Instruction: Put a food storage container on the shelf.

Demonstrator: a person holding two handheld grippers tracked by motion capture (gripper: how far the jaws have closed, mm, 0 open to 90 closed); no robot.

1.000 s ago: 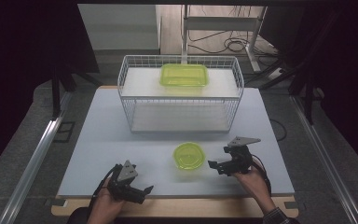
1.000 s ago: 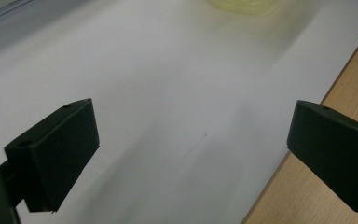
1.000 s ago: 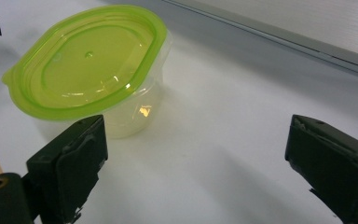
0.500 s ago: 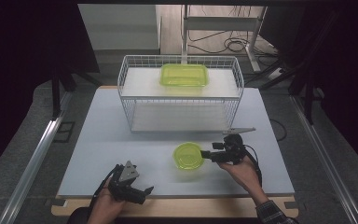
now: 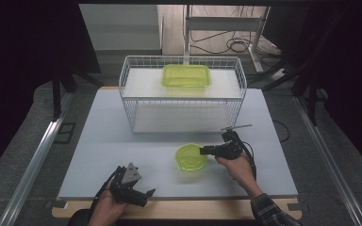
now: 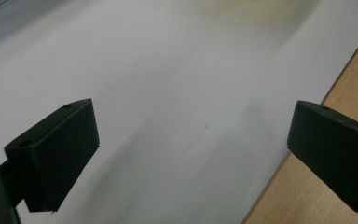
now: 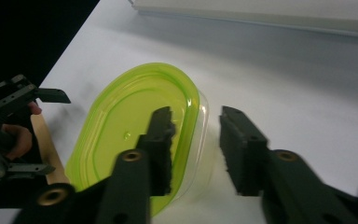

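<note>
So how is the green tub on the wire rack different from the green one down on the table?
The rack tub is rectangular and sits on the wire rack untouched. The table tub is oval and lies on the table, with the right gripper straddling its rim. Both are translucent lime-green plastic.

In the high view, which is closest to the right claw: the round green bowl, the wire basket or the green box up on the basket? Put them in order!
1. Round green bowl: right at the right claw, whose jaws straddle its rim.
2. Wire basket: behind the bowl, mid-table.
3. Green box: farthest, on the basket's top shelf at the back.
</note>
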